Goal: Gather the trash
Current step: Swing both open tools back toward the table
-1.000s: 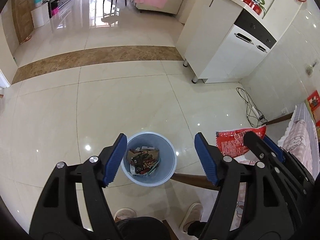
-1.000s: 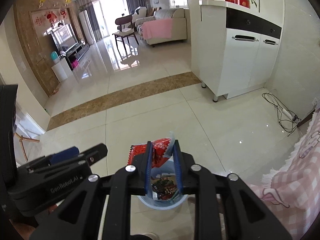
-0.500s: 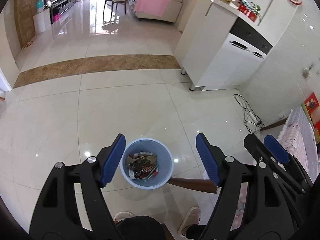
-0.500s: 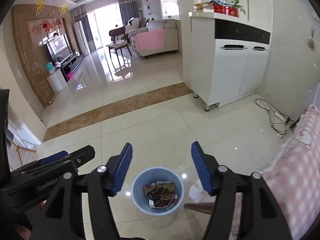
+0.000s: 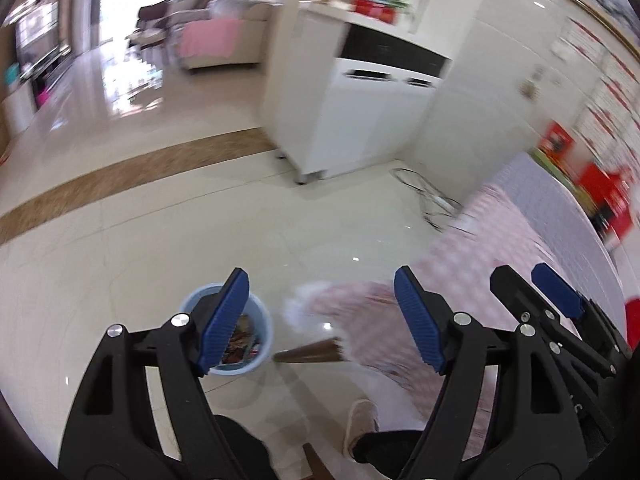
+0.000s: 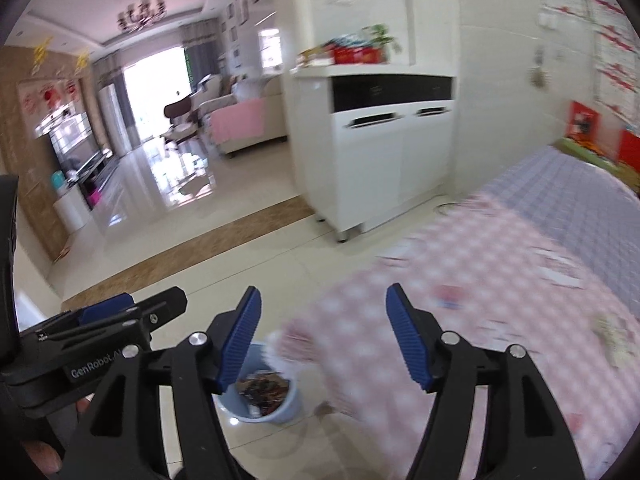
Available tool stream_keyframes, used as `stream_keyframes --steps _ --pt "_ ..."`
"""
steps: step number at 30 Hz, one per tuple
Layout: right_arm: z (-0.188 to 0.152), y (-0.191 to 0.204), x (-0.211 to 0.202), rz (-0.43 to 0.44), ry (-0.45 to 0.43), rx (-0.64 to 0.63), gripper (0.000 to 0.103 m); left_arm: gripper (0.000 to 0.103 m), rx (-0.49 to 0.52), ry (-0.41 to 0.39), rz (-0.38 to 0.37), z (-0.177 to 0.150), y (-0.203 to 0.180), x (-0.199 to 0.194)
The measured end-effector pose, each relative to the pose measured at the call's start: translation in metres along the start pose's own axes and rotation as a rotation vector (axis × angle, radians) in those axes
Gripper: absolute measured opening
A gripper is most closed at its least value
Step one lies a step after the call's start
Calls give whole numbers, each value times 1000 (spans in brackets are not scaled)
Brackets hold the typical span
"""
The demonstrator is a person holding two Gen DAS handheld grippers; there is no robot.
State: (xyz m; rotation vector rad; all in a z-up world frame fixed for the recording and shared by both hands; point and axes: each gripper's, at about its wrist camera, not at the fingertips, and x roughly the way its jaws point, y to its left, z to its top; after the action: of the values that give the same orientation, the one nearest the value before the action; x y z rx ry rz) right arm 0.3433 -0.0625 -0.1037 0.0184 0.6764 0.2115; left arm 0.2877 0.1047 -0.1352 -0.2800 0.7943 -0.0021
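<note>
The right gripper (image 6: pixel 322 338), which pinched a red wrapper a second ago, now opens empty like the wide left gripper (image 5: pixel 320 320), the wrapper presumably among the trash in the blue bin (image 6: pixel 262 394) at seven o'clock.

Both wrist views tilt floorward, sharing the blue bin (image 5: pixel 262 322) (image 6: pixel 290 402).

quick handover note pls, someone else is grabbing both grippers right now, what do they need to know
Left gripper: open, nothing between its fingers.
Right gripper: jaws opening, nothing between its fingers.
Blue bin: on the floor by the table's corner, already holding wrappers.
Table with the pink checked cloth: to the right; small bits lie on it, too blurred to identify.
Done: some trash is binned.
Left: probably check the table for more trash and carry it to the bin.
</note>
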Motion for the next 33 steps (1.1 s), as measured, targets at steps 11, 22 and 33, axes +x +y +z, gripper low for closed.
stream_keyframes --steps 11,22,33 --pt "-43 -166 -125 -224 -78 185 64 75 274 20 -227 -39 -207 -19" --pt "-107 -311 -214 -396 -66 347 66 75 479 88 -334 -100 -374 -12" --pt "-126 -373 -201 -392 -2 408 66 75 542 144 -290 -127 -436 17"
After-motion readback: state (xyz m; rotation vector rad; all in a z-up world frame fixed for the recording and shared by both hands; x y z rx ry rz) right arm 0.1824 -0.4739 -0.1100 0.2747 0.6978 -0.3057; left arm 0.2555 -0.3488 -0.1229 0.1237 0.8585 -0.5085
